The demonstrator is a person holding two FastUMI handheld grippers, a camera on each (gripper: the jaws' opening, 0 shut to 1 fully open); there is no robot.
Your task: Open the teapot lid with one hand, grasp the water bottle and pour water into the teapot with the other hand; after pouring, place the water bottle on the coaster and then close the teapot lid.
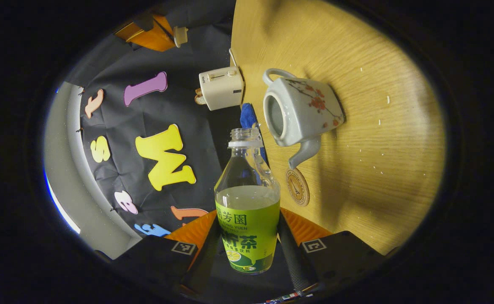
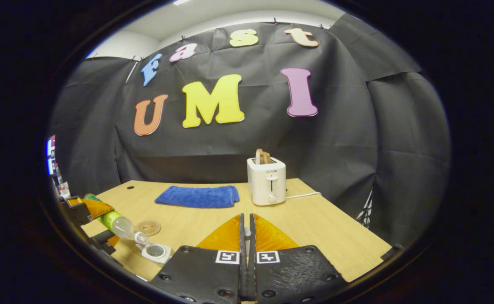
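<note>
- My left gripper [image 1: 247,249] pinches the water bottle [image 1: 248,211] around its labelled body, a finger on each side. The camera is rolled over, so I judge the bottle tipped for pouring.
- The open teapot [image 1: 299,112] sits on the table [image 1: 378,126] at one o'clock of the bottle's uncapped neck, close beside it; the mouth faces the bottle.
- The coaster [image 1: 297,186] lies by the spout, at three o'clock of the bottle, free to receive it.
- My right gripper [image 2: 247,236] is pressed together; whether it pinches the lid I cannot tell.
- Toaster [image 2: 266,180] and blue towel [image 2: 196,196] sit at twelve o'clock, well apart.
</note>
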